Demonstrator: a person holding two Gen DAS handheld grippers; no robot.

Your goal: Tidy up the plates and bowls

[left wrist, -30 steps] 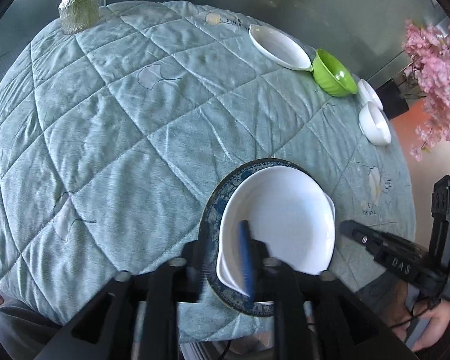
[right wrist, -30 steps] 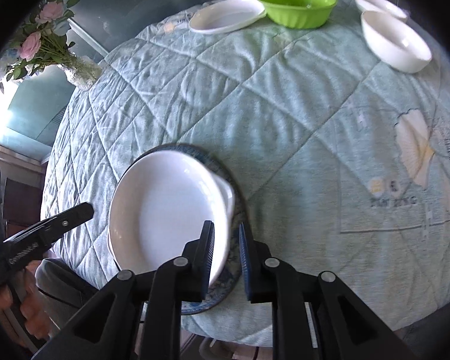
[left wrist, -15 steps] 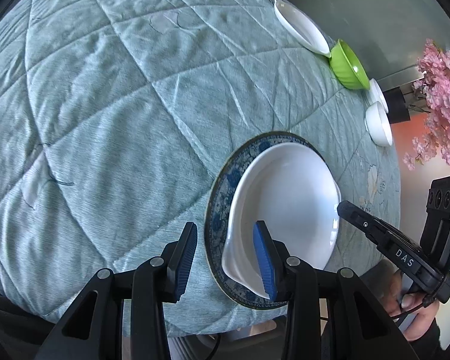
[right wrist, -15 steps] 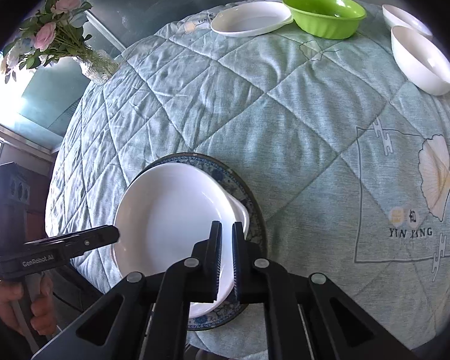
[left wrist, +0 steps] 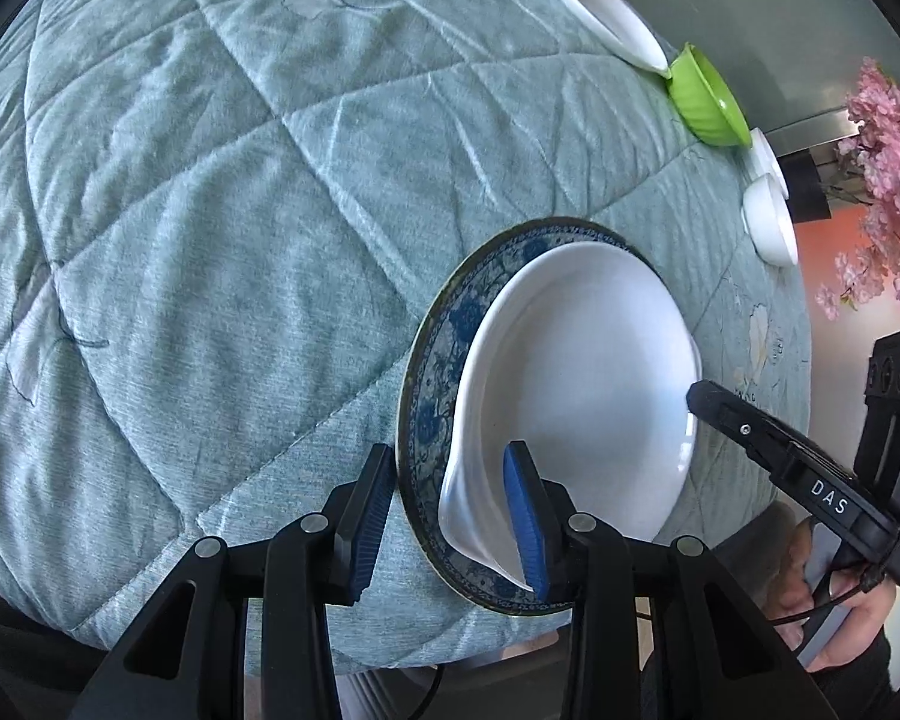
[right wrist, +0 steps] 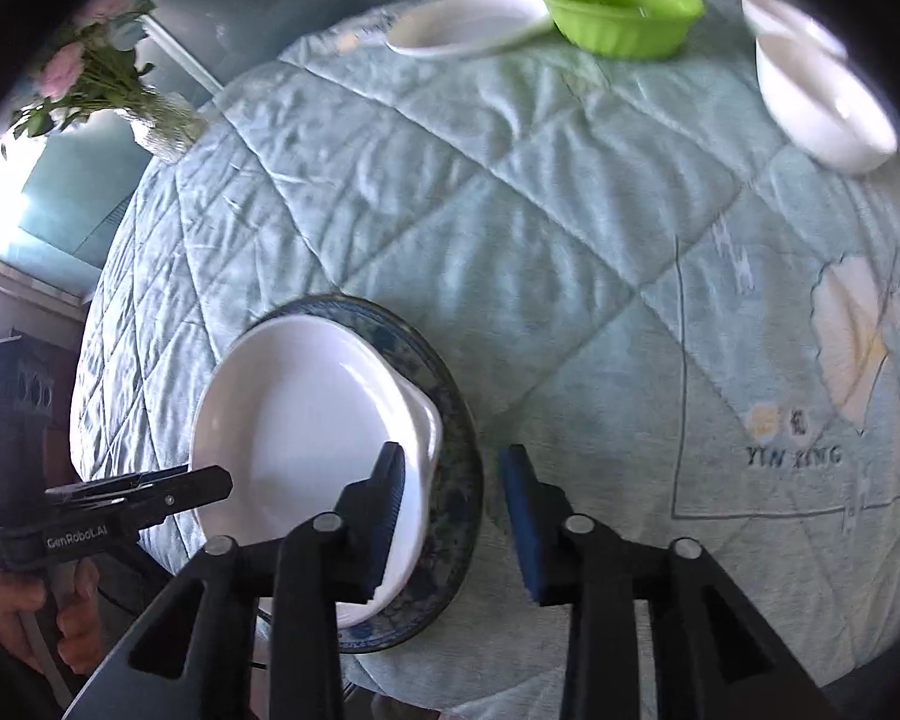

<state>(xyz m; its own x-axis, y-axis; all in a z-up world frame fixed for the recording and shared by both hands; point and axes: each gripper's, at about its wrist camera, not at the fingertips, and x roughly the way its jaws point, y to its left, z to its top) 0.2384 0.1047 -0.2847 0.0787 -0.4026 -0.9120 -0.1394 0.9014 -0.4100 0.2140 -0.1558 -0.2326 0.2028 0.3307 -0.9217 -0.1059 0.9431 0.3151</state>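
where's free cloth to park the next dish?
Free: the wide quilted stretch between the blue-rimmed plate and the far row, and right of it around the shell print. Crowded: the far edge, white oval dish, green bowl, two white bowls.

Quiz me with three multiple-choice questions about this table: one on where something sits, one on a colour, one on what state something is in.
1. Where does the white dish rest?
A. on the blue-patterned plate
B. inside the green bowl
C. on the floor

2. What colour is the bowl at the far edge, next to the shallow white dish?
A. red
B. green
C. black

3. How does the right gripper stand?
A. clamped on a cup
B. shut tight on nothing
C. open, straddling the stacked rims

Answers: 1 A, the patterned rim shows all round beneath it. 2 B, bright green. 3 C, a gap shows between the pads; its jaws have just been opening.
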